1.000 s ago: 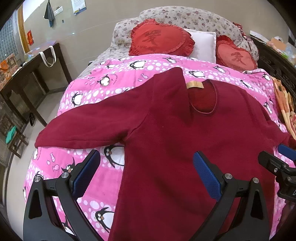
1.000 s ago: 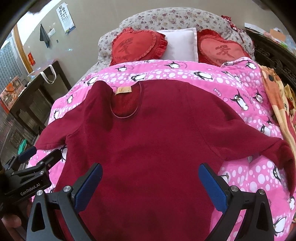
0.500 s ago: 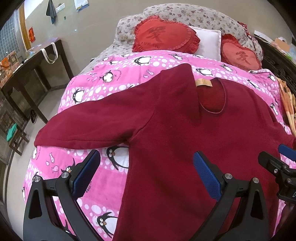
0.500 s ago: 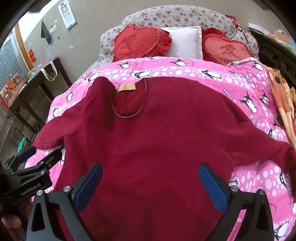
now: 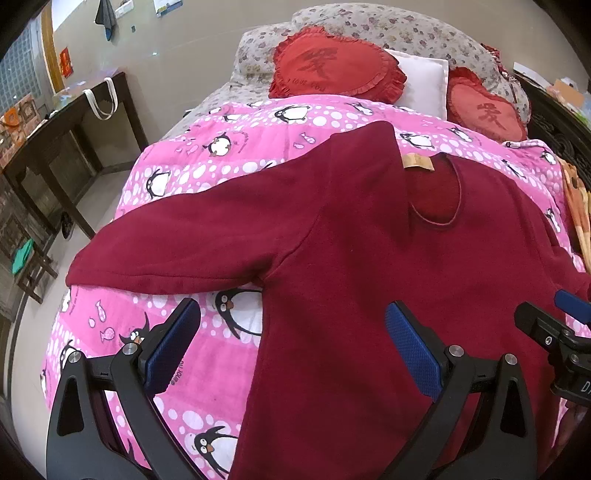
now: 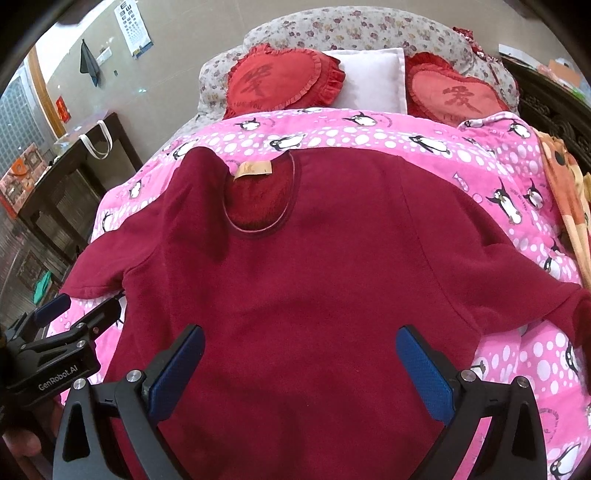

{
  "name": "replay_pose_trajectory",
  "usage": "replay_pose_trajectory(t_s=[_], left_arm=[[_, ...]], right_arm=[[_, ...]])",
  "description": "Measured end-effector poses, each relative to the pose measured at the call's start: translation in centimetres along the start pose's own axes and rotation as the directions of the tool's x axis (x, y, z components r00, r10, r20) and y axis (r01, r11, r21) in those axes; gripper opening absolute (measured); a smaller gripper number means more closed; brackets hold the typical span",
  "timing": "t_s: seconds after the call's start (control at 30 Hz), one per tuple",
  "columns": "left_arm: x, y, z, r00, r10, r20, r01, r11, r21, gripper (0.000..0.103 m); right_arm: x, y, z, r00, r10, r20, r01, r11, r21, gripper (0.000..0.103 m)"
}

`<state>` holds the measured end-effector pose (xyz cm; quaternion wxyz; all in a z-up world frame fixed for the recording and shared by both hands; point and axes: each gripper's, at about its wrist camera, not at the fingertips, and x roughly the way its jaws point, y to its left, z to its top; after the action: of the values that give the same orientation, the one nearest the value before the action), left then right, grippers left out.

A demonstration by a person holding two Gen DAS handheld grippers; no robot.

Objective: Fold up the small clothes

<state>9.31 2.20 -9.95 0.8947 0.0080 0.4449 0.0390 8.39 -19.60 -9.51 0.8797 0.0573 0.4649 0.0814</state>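
A: Where is the top?

B: The dark red top (image 6: 314,280) lies flat and face up on the pink penguin blanket (image 6: 491,173) that covers the bed. Its round neck, with a tan label (image 6: 253,169), points toward the pillows. Both sleeves are spread out to the sides, the one on the left reaching the blanket's edge.

A: And the left gripper?

B: The left gripper (image 5: 293,341) hovers over the top's lower left side, below the armpit. Its fingers (image 5: 171,341) stand wide apart with nothing between them. One blue pad is over the blanket, the other over the red cloth. I cannot tell whether either touches the fabric.

A: The right one?

B: The right gripper (image 6: 301,373) is above the lower middle of the top, fingers also wide apart and holding nothing. Both pads sit over red cloth.

A: How do the two stand to each other?

B: Side by side, near one another. Each shows at the edge of the other's view.

A: What lies behind?

B: Two red heart cushions (image 6: 280,79) with a white pillow (image 6: 371,79) between them, against a flowered bolster (image 6: 369,27). A dark desk (image 5: 62,125) stands by the wall to the left of the bed, with a white bag handle hanging over its edge.
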Motion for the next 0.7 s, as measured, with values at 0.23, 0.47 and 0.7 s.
replay_pose_trajectory(t_s=[0.23, 0.47, 0.7], left_arm=[[0.06, -0.01, 0.07, 1.0, -0.002, 0.002, 0.002, 1.0, -0.002, 0.101], [0.12, -0.01, 0.07, 1.0, -0.005, 0.002, 0.005, 1.0, -0.004, 0.101], [0.14, -0.01, 0.06, 1.0, -0.008, -0.001, 0.008, 1.0, -0.007, 0.101]], right_arm=[[0.14, -0.22, 0.01, 1.0, -0.001, -0.001, 0.001, 1.0, 0.009, 0.102], [0.22, -0.49, -0.1, 1.0, 0.0, -0.005, 0.0, 1.0, 0.016, 0.102], [0.35, -0.56, -0.15, 1.0, 0.0, -0.008, 0.0, 1.0, 0.016, 0.102]])
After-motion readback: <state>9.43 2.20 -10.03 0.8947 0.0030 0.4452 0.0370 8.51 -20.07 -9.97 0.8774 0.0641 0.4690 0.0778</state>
